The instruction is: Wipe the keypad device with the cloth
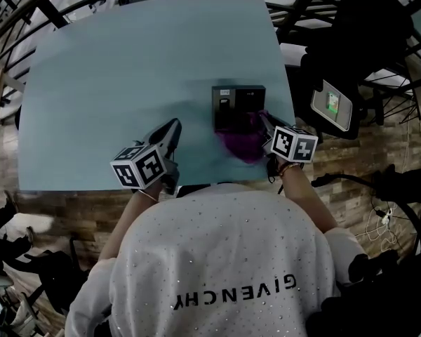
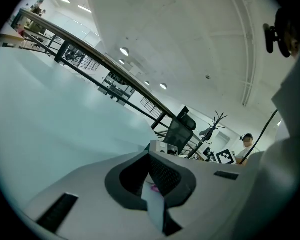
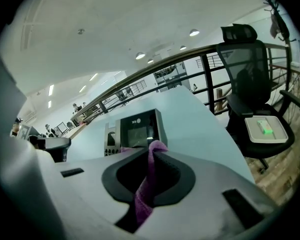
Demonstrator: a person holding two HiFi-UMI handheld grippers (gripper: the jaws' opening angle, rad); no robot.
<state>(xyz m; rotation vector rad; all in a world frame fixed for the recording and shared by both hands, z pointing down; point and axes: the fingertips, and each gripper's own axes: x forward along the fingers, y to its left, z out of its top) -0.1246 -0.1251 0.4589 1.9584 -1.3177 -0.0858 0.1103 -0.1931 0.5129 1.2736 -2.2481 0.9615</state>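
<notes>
The dark keypad device stands near the right edge of the pale blue table. A purple cloth lies bunched against its near side. My right gripper is shut on that cloth, just in front of the device. In the right gripper view a strip of the cloth runs up between the closed jaws, with the device right behind. My left gripper rests on the table to the device's left, jaws together and holding nothing. In the left gripper view that gripper points toward the device.
A black office chair with a white pad on its seat stands close to the table's right edge. Dark railings run behind the table. The table's near edge lies just below both grippers, with wood floor beyond.
</notes>
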